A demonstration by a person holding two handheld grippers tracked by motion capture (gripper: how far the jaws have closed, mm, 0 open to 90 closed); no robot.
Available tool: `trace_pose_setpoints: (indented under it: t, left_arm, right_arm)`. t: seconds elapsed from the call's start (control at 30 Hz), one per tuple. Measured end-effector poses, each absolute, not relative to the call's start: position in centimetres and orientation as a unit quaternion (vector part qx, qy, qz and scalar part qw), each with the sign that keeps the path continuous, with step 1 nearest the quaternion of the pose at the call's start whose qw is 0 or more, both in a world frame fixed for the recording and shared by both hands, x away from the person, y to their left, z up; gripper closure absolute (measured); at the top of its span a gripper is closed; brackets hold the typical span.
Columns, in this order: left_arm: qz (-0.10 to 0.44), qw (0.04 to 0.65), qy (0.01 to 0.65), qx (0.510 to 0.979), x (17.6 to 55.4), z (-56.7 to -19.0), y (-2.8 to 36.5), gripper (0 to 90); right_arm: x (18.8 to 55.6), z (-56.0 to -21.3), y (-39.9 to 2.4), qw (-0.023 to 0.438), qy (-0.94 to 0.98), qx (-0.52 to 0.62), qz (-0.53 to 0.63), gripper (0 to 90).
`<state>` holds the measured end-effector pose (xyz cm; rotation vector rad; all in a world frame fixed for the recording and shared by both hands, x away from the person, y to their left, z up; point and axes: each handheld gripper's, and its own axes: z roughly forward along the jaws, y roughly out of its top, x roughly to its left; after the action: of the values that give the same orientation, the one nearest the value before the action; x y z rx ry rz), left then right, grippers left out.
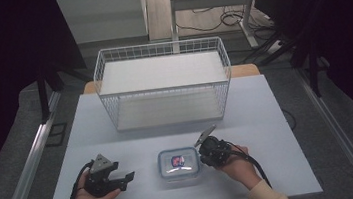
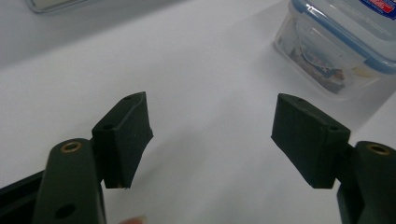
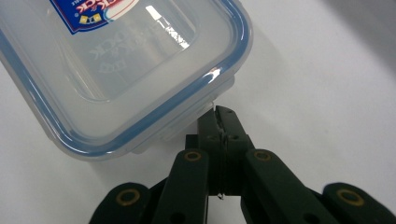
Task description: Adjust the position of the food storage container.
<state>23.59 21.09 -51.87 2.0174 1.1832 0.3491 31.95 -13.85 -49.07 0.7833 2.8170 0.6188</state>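
Note:
A clear plastic container (image 1: 179, 165) with a blue-rimmed lid and a printed label stands near the table's front edge. My right gripper (image 1: 202, 155) is shut at its right side. In the right gripper view the closed tips (image 3: 222, 114) touch the side flap under the rim of the container (image 3: 121, 70); whether they pinch the flap I cannot tell. My left gripper (image 1: 127, 180) rests to the left of the container, apart from it. In the left gripper view its jaws (image 2: 212, 135) stand open over bare table, with the container (image 2: 336, 46) ahead at the upper right.
A white wire basket (image 1: 162, 81) with a shelf inside stands at the back middle of the pale table (image 1: 267, 119). A strip of bare table lies between basket and container. Dark floor, rails and cables surround the table.

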Motion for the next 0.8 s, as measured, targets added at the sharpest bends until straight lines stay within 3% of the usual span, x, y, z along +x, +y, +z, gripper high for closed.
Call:
trace_pose_setpoints:
  t: [0.57,0.8]
  left_arm:
    - [0.137,0.379,0.462,0.79,23.6,-51.9,21.0,27.5]
    - [0.139,0.384,0.463,0.787,23.6,-51.9,21.1,27.5]
  right_arm:
    - [31.4,-49.3,-12.8,0.08,0.943,0.249,0.206,89.6]
    - [31.2,-47.9,-14.8,0.077,0.93,0.266,0.242,89.6]
